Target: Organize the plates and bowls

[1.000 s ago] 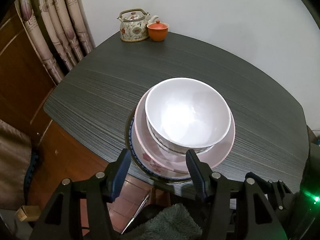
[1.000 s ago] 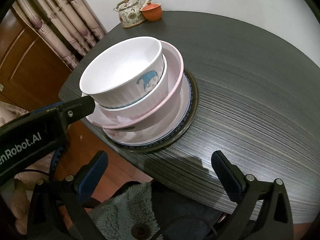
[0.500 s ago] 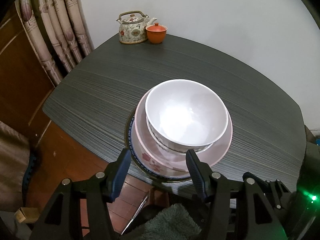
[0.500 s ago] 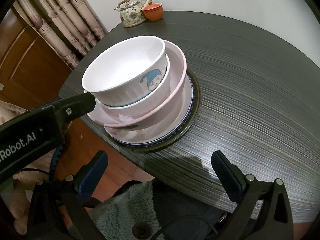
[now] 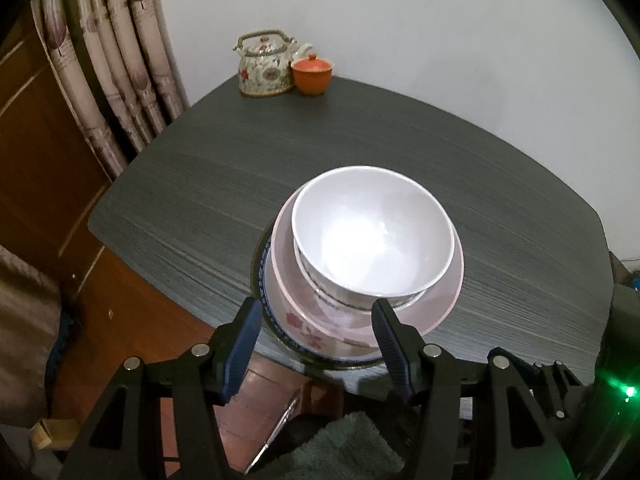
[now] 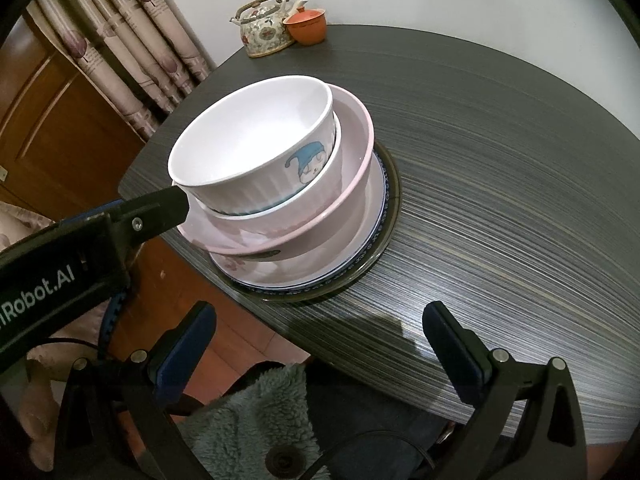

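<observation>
A stack of dishes stands near the table's front edge. On top is a white bowl (image 5: pixel 372 236) with a blue cartoon figure (image 6: pixel 256 144), nested in a second white bowl (image 6: pixel 312 192). Under them is a pink plate (image 5: pixel 432 304) (image 6: pixel 320 220), then a white plate with a blue rim (image 6: pixel 360 256) and a dark-rimmed plate (image 6: pixel 390 216). My left gripper (image 5: pixel 316 320) is open and empty just in front of the stack; it also shows in the right wrist view (image 6: pixel 176 204). My right gripper (image 6: pixel 320 328) is open and empty, in front of the stack.
A floral teapot (image 5: pixel 266 66) and an orange lidded cup (image 5: pixel 312 74) stand at the table's far corner by the wall. Curtains (image 5: pixel 108 68) and a wooden door are on the left. The dark table (image 5: pixel 520 220) stretches to the right. A fuzzy grey-green cloth (image 6: pixel 256 416) lies below.
Both grippers have drawn back a little from the stack, which looks slightly smaller and farther in both views. The stack has not moved. Both grippers stayed open.
</observation>
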### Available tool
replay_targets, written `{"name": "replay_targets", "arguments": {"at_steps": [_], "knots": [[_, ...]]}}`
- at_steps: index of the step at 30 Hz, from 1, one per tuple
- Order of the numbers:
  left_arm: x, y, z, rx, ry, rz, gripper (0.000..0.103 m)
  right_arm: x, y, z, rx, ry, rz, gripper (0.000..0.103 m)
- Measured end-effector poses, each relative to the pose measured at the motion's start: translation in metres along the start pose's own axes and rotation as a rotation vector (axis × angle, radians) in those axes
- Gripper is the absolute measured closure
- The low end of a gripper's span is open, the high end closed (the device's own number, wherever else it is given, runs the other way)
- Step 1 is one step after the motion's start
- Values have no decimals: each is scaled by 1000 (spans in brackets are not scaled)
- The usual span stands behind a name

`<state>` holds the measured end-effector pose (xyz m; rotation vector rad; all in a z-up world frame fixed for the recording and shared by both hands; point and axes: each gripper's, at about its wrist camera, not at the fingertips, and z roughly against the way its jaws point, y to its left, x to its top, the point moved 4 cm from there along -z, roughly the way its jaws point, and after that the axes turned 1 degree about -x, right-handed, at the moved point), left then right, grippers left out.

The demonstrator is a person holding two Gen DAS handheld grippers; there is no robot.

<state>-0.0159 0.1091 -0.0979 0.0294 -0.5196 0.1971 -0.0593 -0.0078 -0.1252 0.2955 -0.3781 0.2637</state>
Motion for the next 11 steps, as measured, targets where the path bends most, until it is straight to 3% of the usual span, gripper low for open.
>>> {"name": "replay_targets", "arguments": {"at_steps": [11], "knots": [[-1,3,-2,-27,33,22,45,3,-4,0,2,-1,-6,1]]}}
